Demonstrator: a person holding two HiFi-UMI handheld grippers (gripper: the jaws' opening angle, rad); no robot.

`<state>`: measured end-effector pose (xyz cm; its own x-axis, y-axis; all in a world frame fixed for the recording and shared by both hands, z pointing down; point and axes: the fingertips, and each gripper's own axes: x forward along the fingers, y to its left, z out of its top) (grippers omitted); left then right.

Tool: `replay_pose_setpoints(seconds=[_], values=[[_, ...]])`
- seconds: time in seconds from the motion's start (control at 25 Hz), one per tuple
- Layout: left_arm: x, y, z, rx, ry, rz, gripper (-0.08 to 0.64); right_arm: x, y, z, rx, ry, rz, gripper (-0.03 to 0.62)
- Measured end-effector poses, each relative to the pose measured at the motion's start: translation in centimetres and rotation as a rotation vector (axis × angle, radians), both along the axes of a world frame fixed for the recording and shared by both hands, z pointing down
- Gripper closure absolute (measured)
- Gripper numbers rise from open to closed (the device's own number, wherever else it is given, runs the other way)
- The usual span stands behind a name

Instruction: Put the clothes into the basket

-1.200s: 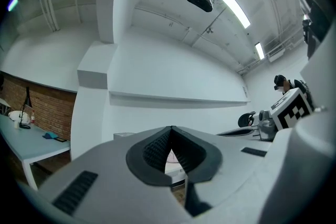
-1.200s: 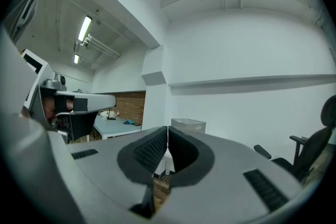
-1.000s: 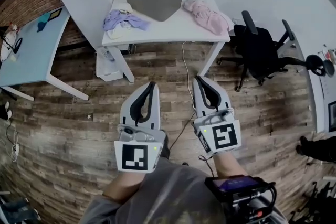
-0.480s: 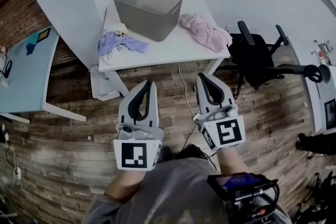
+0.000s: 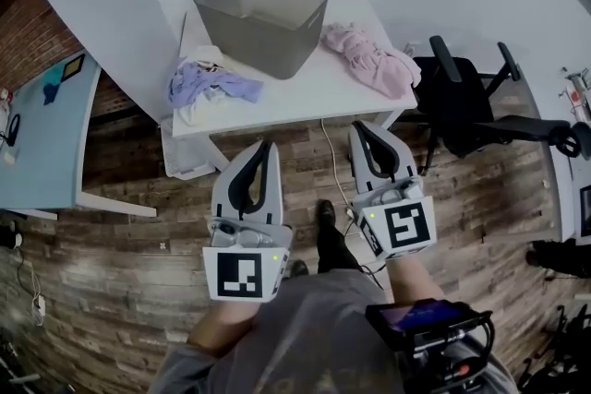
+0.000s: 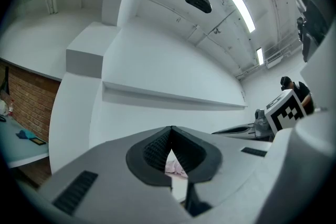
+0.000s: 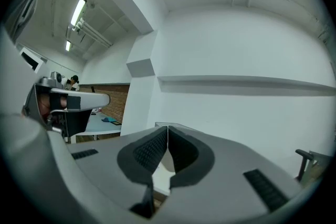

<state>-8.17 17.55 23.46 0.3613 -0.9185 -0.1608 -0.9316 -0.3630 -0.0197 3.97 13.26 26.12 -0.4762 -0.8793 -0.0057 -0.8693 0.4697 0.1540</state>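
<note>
The grey basket (image 5: 261,18) stands upright on the white table (image 5: 305,101), at its far side, open top up. Its long axis runs from far left to near right, with a handle slot in the left end wall. A purple and white heap of clothes (image 5: 211,86) lies at the table's near left edge, just beside the basket, stretched left to right. A pink garment (image 5: 371,60) lies to the right of the basket, its length slanting toward the table's near right corner.

Both tools hang over the wooden floor (image 5: 120,291), short of the table, pointing toward it. The left tool (image 5: 266,147) is closed with nothing between its jaws, and so is the right tool (image 5: 355,126).

A black office chair (image 5: 462,97) stands just beside the table's right end. A white box (image 5: 185,157) sits under its left end, and a cable (image 5: 334,171) trails across the floor between the 2 tools. A pale blue table (image 5: 42,134) stands off to the left.
</note>
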Motion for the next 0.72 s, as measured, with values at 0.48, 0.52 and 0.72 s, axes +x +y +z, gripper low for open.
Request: replay_pose_setpoints(seconds=[0.48,0.52,0.72], values=[[7.5,-12.8,0.9,-0.014,-0.002,0.047,0.552,5.9,-12.0,1.5,0.003,0.03,-0.006,0.583],[8.5,-14.1,1.0,-0.019,-0.006,0.055,0.552,6.6,-13.2,1.6,0.011,0.03,-0.014,0.583],[13.5,-21.3,0.8,-0.014,-0.032,0.095,0.552,10.6,-19.8,1.7,0.014,0.015,-0.018,0.583]])
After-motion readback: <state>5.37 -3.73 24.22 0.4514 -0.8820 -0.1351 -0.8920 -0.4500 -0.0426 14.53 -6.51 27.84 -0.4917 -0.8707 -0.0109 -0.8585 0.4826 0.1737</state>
